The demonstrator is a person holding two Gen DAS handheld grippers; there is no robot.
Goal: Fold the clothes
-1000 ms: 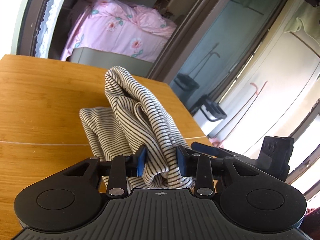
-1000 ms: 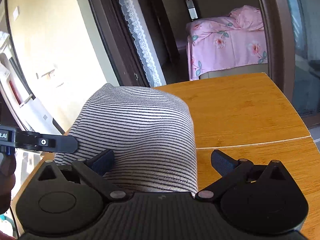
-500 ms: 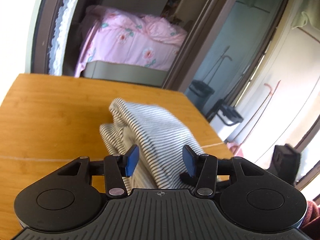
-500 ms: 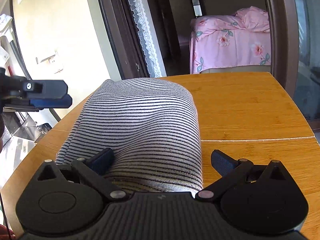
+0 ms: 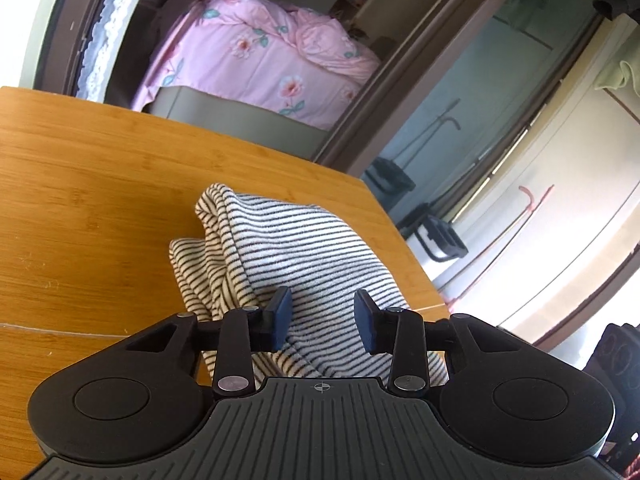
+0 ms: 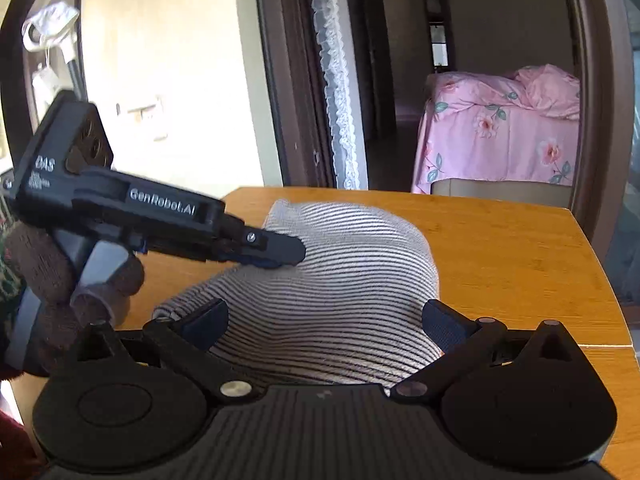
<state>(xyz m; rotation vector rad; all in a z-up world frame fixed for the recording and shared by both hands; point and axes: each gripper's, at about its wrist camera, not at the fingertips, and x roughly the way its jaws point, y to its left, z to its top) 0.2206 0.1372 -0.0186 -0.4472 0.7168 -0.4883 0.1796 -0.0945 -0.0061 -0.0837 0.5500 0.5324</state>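
The shirt lay near the table's right edge. Both the left gripper and right gripper stood open over it, gripping nothing.

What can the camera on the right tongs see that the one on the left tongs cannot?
Only the right view shows the left tongs from outside, reaching over the cloth, the gloved hand holding them, and a lace curtain. Only the left view shows the striped garment's bunched folded edge and a glass sliding door. Both show the striped garment, the wooden table and the pink floral bedding, each between its own open tongs.
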